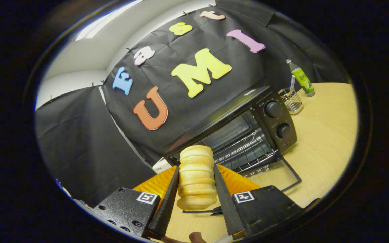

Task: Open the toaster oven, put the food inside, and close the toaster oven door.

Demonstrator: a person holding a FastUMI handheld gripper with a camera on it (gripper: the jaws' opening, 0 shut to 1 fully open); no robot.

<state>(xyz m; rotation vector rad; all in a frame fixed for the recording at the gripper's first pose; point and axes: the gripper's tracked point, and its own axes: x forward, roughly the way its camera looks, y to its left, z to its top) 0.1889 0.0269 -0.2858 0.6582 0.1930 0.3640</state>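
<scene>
**Bread held in front of an open toaster oven**

The gripper [196,184] pinches a ridged, pale golden bread roll [196,175] between its 2 fingers [168,199], 1 pressing on each side, with the roll standing upright and lifted clear of the wooden table [326,135]. Directly behind the fingers lies an orange, ribbed tray [157,184], its edges showing on both sides of the roll. Just beyond the roll sits the black toaster oven [248,135], its glass door [275,177] folded down flat onto the tabletop and the wire rack [245,148] inside exposed. 2 round knobs [274,109] stand 1 above the other on the oven's front panel. Past the oven, near the booth's black cloth wall, a wire mesh holder [290,99] stands on the table with a slim utensil upright in it, and a green bottle [302,78] stands just beside the holder. The whole scene appears tilted.
</scene>
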